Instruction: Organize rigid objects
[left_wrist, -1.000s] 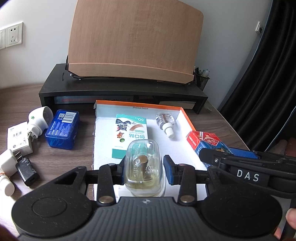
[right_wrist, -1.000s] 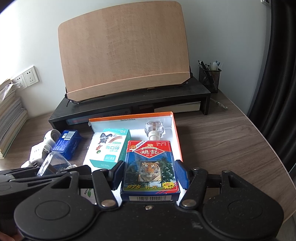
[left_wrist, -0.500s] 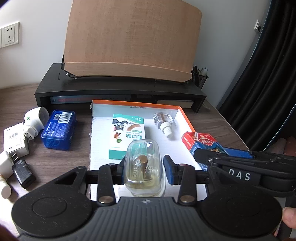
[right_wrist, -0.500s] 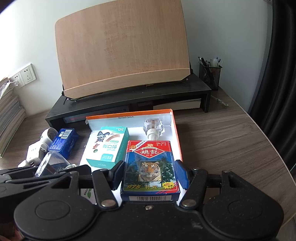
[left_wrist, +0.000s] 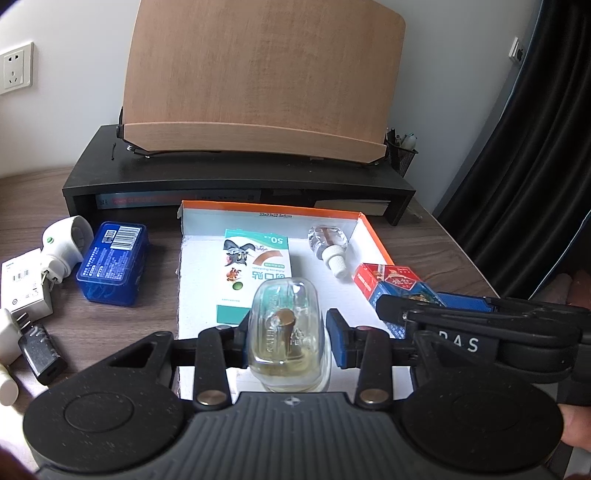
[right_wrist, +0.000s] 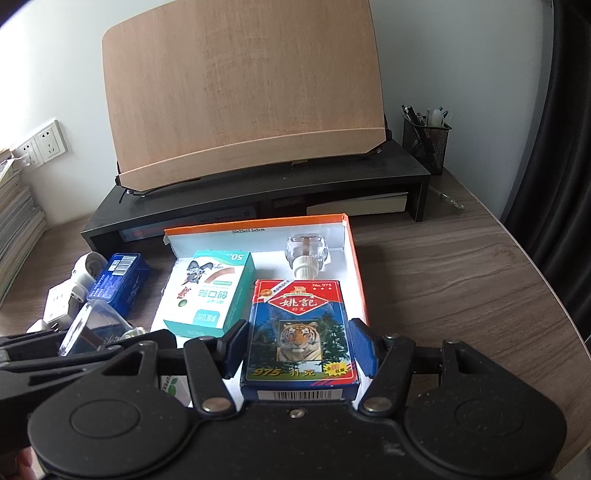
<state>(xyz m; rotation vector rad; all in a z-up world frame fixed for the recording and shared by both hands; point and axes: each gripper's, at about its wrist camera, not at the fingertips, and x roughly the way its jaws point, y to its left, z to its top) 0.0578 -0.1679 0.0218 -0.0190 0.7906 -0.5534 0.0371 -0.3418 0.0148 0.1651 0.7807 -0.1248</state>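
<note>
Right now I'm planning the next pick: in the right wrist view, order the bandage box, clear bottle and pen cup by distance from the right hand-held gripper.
1. Bandage box, just left-front.
2. Clear bottle, ahead in the tray.
3. Pen cup, far right back.

The red-and-blue playing-card box with a tiger picture (right_wrist: 301, 332) reads "No.975" at its top right corner, "姚記" in a red banner and "975" along its bottom edge. The white-and-teal plaster box with a cartoon cat (right_wrist: 210, 295) carries "50" at its far corner. The orange-rimmed white cardboard tray (right_wrist: 258, 230) has "33x23x12.5x5cm" printed on its far wall. The black right gripper body (left_wrist: 480, 343) shows the white letters "DAS".
</note>
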